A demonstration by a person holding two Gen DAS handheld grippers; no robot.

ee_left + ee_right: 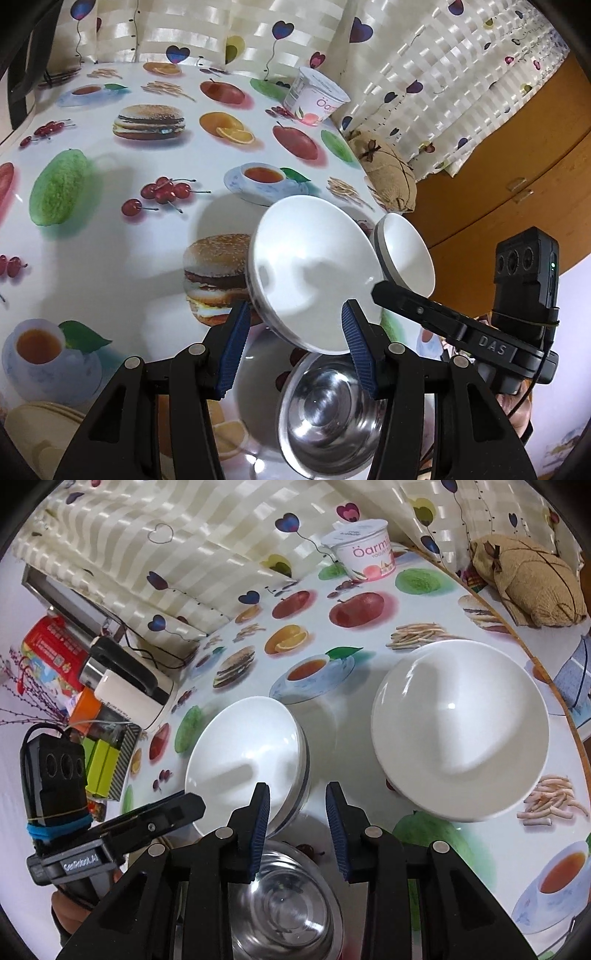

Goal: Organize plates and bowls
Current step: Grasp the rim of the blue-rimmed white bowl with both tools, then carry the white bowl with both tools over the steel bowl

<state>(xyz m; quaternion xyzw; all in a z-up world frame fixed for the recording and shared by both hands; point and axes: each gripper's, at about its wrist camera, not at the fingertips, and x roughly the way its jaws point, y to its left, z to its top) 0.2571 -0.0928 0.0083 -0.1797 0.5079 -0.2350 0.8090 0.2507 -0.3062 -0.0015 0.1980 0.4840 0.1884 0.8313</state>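
A small white bowl (314,273) (247,753) hangs tilted toward the left, just above a steel bowl (328,410) (280,904) on the fruit-print table (147,155). My left gripper (295,325) grips its near rim, one blue pad against the outer wall and the other inside; one of its fingers (173,810) shows at the bowl's lower left edge. My right gripper (295,805) straddles the opposite rim, with table showing between the wall and its right pad. A larger white bowl (458,731) (402,254) sits upright on the table to the right.
A yogurt tub (316,96) (365,550) stands at the back by the curtain. A burlap pouch (388,173) (532,579) lies at the table's right edge. A kettle (125,679), a red tin (51,646) and boxes crowd the left. Cream plates (40,424) sit near left.
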